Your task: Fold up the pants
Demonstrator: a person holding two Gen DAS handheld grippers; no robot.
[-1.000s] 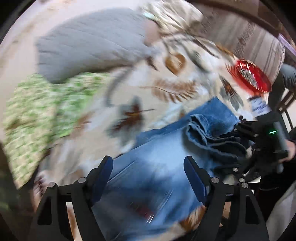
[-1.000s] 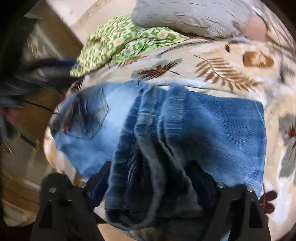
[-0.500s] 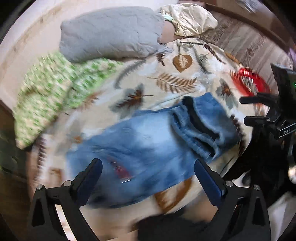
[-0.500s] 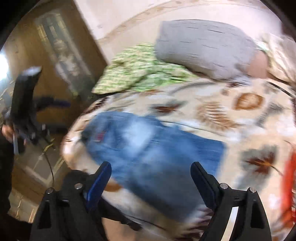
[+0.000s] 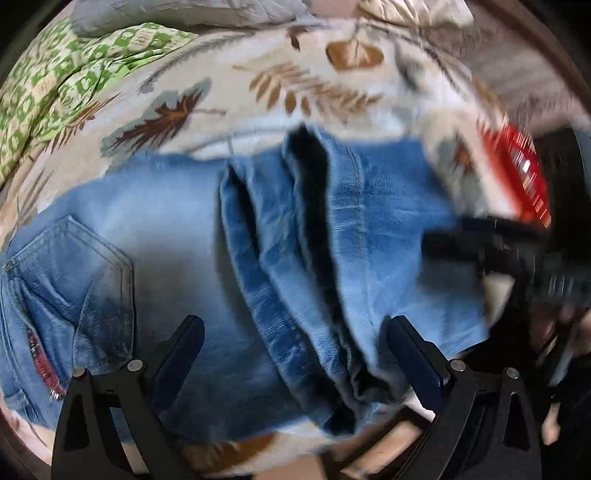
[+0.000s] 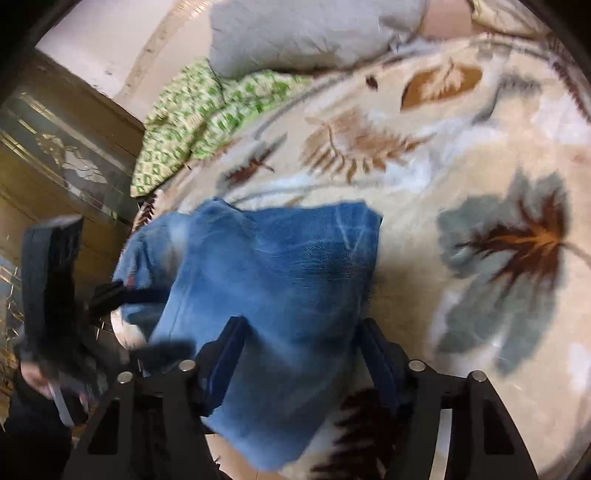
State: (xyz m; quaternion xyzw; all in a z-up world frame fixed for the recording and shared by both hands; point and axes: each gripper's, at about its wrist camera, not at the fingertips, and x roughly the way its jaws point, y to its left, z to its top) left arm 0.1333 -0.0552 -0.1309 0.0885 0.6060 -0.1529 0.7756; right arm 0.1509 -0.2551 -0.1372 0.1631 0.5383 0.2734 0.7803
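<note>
The jeans (image 5: pixel 184 236) lay folded on the blanket (image 5: pixel 258 74) near its front edge. Behind the jeans, to the left, sat the patterned cloth (image 5: pixel 55 74), with the pillow (image 6: pixel 303 33) just behind it.

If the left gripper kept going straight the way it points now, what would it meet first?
Most likely the jeans: the left gripper, jaws wide and closing slightly, points down at the bunched leg folds. How near it is stays unclear.

Two close, steeply downward wrist views, both over the folded jeans (image 5: pixel 177 236).
</note>
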